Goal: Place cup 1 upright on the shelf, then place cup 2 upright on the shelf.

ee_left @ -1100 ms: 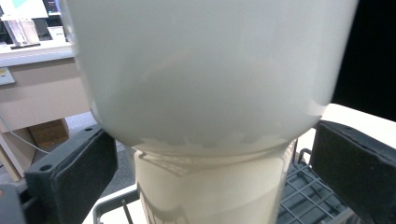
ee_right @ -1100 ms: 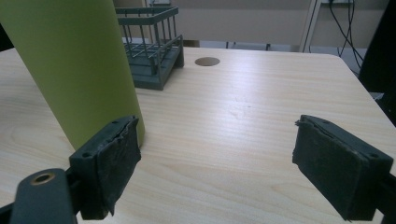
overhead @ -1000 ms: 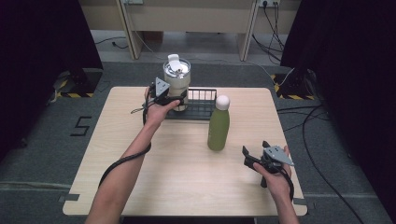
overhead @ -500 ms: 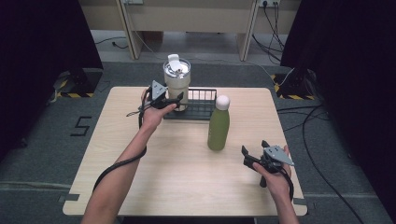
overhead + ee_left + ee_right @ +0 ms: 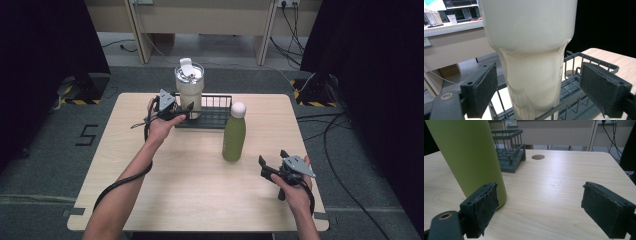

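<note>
tumbler: tall cream glossy tumbler (image 5: 531,50), tapered base, clear lid, upright in the black wire rack (image 5: 212,114) at table's far edge | left gripper (image 5: 537,96): jaws spread, flanking tumbler's base, pads clear | right gripper (image 5: 549,207): spread wide, beside green bottle (image 5: 469,157)

Left claw (image 5: 187,110): shifted slightly leftward and toward the person, away from the rack (image 5: 215,117); pads now stand either side of the tumbler (image 5: 189,90), gaps showing.
Right claw (image 5: 264,168): jaws have just been opening a little; nothing between them, bottle (image 5: 234,137) just beside one pad.
</note>
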A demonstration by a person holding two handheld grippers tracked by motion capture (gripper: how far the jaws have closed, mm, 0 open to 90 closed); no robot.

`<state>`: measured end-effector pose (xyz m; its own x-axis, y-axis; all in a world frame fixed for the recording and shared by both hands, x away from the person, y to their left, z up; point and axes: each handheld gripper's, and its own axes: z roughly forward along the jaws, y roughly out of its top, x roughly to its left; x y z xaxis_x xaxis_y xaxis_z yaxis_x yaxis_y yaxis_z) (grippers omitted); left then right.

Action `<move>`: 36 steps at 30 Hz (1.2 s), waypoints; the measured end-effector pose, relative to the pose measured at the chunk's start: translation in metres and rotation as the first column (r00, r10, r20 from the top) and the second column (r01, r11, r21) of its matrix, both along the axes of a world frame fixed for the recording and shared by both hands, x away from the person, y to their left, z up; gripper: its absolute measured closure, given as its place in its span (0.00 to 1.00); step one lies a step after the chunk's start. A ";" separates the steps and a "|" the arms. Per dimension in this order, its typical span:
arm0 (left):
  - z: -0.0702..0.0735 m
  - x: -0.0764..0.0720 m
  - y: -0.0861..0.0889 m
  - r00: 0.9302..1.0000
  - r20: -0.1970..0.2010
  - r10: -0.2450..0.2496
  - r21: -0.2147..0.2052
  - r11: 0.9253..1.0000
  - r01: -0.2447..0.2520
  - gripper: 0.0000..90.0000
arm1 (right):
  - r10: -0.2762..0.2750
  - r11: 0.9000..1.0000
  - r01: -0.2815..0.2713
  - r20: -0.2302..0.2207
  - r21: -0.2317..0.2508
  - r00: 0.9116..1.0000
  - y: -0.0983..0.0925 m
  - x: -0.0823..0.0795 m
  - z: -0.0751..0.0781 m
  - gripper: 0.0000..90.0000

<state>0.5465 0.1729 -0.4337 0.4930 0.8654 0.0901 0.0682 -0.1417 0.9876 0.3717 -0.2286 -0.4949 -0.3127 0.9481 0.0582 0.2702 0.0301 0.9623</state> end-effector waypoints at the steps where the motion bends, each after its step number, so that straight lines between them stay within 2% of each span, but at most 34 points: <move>1: 0.000 -0.001 0.001 1.000 -0.001 0.002 -0.003 1.000 -0.002 0.16 | -0.002 1.000 0.002 0.001 -0.001 1.000 0.000 0.000 0.000 0.15; 13: -0.004 -0.013 0.011 1.000 -0.003 0.001 -0.012 1.000 -0.001 0.16 | 0.002 1.000 -0.002 0.015 0.003 1.000 0.002 -0.001 0.005 0.15; 27: -0.010 -0.027 0.014 1.000 0.002 -0.009 -0.011 1.000 0.009 0.16 | 0.040 0.999 -0.040 0.030 -0.001 0.999 0.005 -0.002 0.009 0.10; 32: -0.011 -0.032 0.019 1.000 0.000 -0.006 -0.013 1.000 0.006 0.16 | 0.066 0.998 -0.066 0.015 0.020 0.998 0.008 -0.003 0.009 0.08; 36: -0.010 -0.036 0.022 1.000 0.000 -0.001 -0.014 1.000 0.001 0.16 | 0.082 0.996 -0.083 0.036 0.026 0.996 0.012 -0.006 0.015 0.09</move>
